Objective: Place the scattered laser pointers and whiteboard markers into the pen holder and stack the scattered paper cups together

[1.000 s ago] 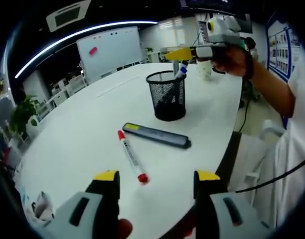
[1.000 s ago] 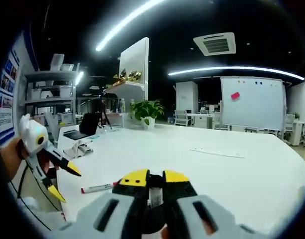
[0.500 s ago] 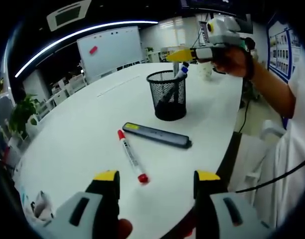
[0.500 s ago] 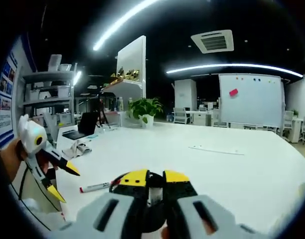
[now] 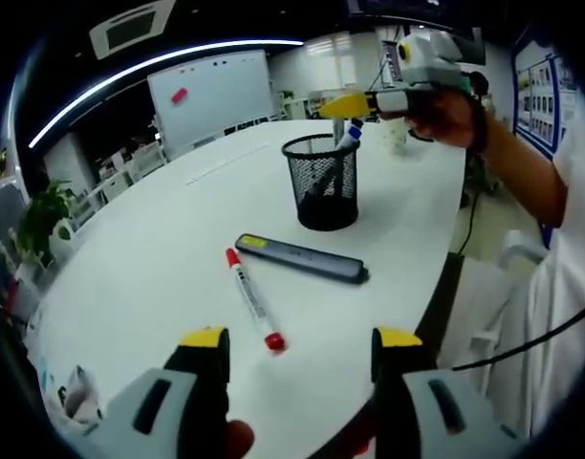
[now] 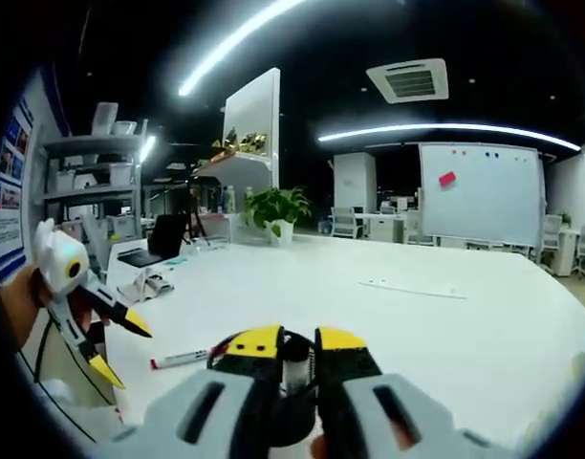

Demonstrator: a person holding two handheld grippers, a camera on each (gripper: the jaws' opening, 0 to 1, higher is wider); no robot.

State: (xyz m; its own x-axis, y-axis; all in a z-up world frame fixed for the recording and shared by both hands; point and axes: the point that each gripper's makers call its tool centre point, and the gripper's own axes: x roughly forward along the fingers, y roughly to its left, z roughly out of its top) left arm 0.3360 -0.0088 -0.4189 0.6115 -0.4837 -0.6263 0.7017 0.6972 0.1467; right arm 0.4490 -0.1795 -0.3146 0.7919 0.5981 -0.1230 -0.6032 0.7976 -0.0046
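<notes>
In the left gripper view, the left gripper [image 5: 300, 349] is hovering at the near edge of the white worktop [image 5: 159, 249] with its yellow-tipped jaws standing wide apart and nothing between them; just beyond the jaws a red-capped whiteboard marker [image 5: 253, 299] is lying on the worktop, and beside it, slightly farther and to the right, a dark laser pointer [image 5: 301, 259] with a yellow mark at one end is lying apart from the marker; farther on, the black mesh pen holder [image 5: 320, 181] is standing upright, and the right gripper [image 5: 342, 105], held in a hand [image 5: 449, 117], is poised over its rim, gripping a blue-capped marker [image 5: 348, 138] whose lower part is reaching down into the holder; a paper cup [image 5: 394, 135] is standing farther away, behind the holder; a whiteboard [image 5: 211, 93] is standing at the far side of the room; in the right gripper view, the right gripper [image 6: 298, 338] is pinching the marker's white body [image 6: 292, 359] between its nearly closed jaws, with the holder's dark rim [image 6: 226, 346] below, and the left gripper [image 6: 120, 346] is showing at the left with its jaws spread
</notes>
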